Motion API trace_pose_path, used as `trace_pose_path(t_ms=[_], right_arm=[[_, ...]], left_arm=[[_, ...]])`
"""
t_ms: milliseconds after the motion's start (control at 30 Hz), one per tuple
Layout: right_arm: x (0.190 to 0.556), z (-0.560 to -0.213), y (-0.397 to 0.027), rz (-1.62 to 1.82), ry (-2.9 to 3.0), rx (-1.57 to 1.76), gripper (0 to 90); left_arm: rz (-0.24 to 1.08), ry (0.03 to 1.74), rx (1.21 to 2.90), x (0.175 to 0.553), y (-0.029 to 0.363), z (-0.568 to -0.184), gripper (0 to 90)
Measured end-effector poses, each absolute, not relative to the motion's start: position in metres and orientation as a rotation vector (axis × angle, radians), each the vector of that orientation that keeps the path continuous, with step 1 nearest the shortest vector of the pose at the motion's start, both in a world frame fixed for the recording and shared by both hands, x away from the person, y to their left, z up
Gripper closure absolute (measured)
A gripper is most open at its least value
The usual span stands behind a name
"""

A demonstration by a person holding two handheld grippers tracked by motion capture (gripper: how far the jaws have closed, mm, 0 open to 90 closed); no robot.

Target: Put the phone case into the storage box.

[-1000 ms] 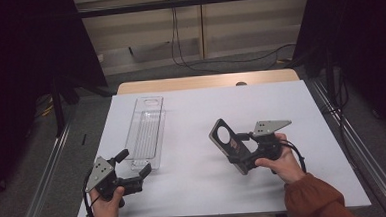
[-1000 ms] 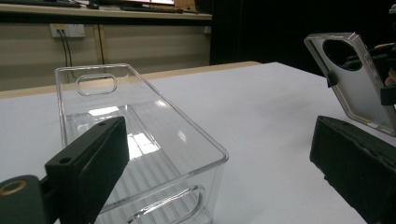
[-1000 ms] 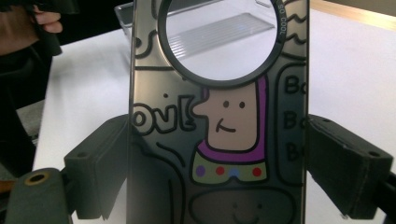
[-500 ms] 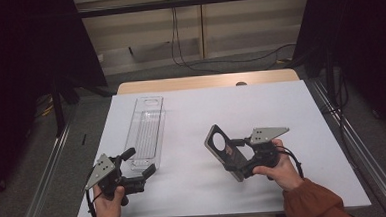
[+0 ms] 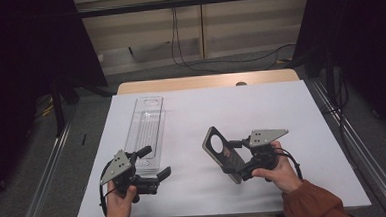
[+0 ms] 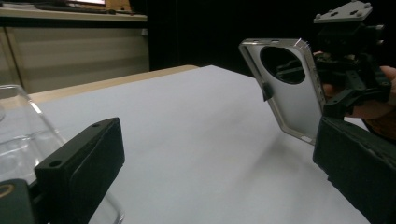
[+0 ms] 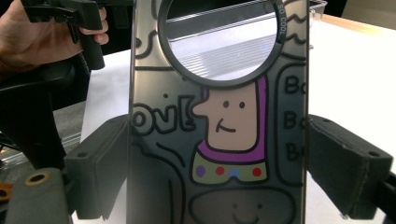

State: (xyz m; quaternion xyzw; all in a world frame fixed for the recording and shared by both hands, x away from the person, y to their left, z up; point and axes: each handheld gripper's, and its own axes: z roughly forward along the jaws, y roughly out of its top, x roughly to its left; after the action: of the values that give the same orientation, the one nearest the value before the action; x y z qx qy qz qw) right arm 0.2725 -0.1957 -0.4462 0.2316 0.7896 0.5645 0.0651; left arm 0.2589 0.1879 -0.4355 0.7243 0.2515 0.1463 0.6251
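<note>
High view, read from left to right: at about 8 o'clock on the white table (image 5: 291, 108), the person's left hand (image 5: 117, 202) holds the left gripper (image 5: 156, 165), whose two black jaws stand spread with nothing between them. Its upper jaw lies at the near end of a clear plastic tray (image 5: 146, 128), which stretches away from it toward 11 o'clock, lengthwise on the table. Right of centre, at about 5 o'clock, the right hand (image 5: 279, 170) holds the right gripper (image 5: 228, 159), and its jaws pinch a phone case (image 5: 222, 153) by the long edges, lifted off the table and tilted, with the round camera opening at the far end. Left gripper view shows the spread jaws low in the picture, the tray's clear rim at 9 o'clock, and the case's plain silvery inner side at 2 o'clock, well apart across bare table. Right gripper view shows the case upright between both pads, its back printed with a cartoon face, purple collar and coloured dots.
</note>
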Motion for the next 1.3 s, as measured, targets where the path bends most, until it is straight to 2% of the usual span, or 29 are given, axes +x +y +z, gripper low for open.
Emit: trace_pose_path(t_ms=[500,1100,1300], right_arm=[[0.273,-0.445,-0.195,1.724,2.366,0.662,12.2],[0.276,-0.444,-0.202,1.742,2.338,0.614,12.2],[0.276,-0.447,-0.202,1.751,2.336,0.579,12.1]], left_arm=[[0.212,0.412,1.642,0.274,0.148,-0.432,0.9],[0.152,0.232,1.617,0.3,0.095,-0.411,1.1],[0.131,0.223,1.622,0.303,0.086,-0.415,1.3]])
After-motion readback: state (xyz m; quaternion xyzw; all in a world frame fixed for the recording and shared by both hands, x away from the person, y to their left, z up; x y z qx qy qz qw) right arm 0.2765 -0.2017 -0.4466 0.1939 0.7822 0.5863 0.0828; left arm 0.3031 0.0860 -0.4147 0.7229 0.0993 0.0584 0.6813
